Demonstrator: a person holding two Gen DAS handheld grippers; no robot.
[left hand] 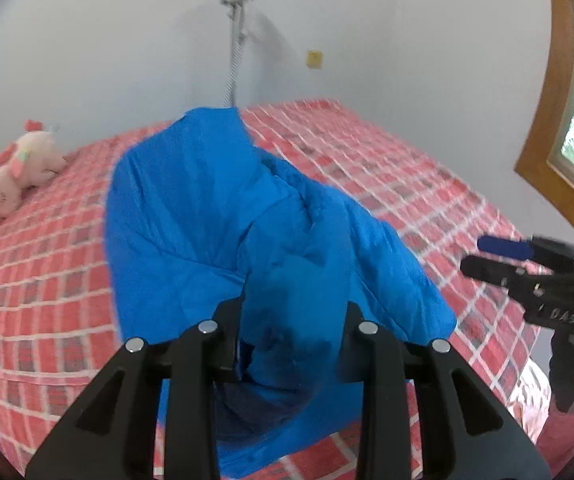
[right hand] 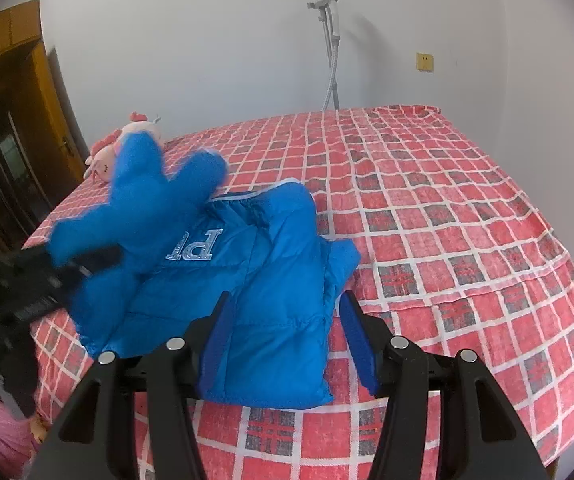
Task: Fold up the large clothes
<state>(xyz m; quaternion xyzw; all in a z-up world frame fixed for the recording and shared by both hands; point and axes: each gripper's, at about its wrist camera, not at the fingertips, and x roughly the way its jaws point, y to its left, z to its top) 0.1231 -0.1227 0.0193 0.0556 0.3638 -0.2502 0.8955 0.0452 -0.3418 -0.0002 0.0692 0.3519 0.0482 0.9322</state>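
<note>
- A blue padded jacket (right hand: 255, 280) lies on a bed (right hand: 467, 240) covered in red check, its body running away from the right gripper (right hand: 283, 344) toward the far wall.
- The left gripper (left hand: 291, 344) is clamped on a bunched part of the jacket, probably a sleeve (right hand: 147, 200), which it holds raised above the body, up and to the left of the right gripper.
- The right gripper's jaws stand apart and hold nothing; the jacket's near hem lies just ahead of them, seemingly below and untouched.
- The left gripper is nearer the work: the raised part likely needs carrying across the body toward the right gripper.
</note>
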